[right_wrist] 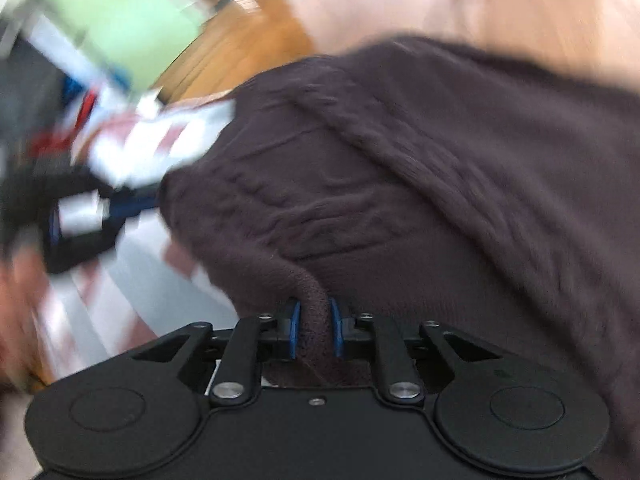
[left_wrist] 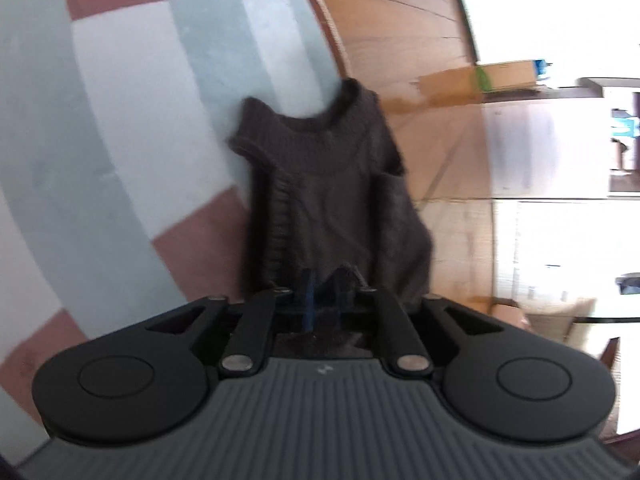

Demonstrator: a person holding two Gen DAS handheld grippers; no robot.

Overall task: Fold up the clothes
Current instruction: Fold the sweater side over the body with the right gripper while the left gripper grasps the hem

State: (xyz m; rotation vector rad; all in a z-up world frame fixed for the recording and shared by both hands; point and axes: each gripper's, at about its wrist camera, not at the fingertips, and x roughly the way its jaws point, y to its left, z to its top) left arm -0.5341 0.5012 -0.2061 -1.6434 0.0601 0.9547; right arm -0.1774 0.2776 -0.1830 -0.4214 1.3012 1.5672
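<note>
Two black two-finger grippers work on one dark brown cable-knit sweater [left_wrist: 328, 184], which lies with its ribbed neckline at the far end, partly on a rug of pale blue, white and brick-red blocks [left_wrist: 132, 128] and partly on the light wooden plank floor [left_wrist: 404, 24] beside the rug. Nearest the sweater's hem, the left gripper [left_wrist: 322, 296] has its blue-padded fingers [left_wrist: 308, 300] close together with a fold of the knit bunched between them; blur hides whether the pads actually press it. At another edge of the sweater [right_wrist: 420, 184], the right gripper [right_wrist: 315, 330] pinches a rolled tube of the brown knit, both blue pads [right_wrist: 295, 328] tight against it. Beyond the sweater, everything smears into motion blur.
</note>
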